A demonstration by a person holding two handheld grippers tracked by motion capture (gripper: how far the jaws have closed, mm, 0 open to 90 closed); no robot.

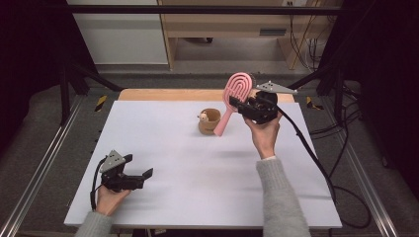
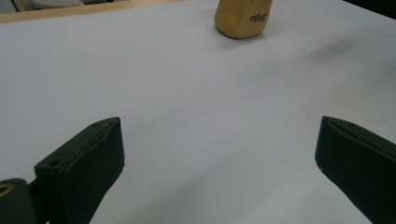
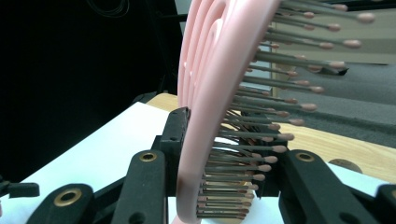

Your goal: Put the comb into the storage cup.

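right gripper is clamped on the pink hairbrush, handle tip angled at the tan cup — next, lower it in; left gripper rests apart on the counter.

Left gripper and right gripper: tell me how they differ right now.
The left gripper is open with nothing between its jaws; the right gripper is shut on the pink hairbrush. The left gripper sits low at the white table's near edge; the right gripper is raised beside the tan cup. Both are black and hand-held.
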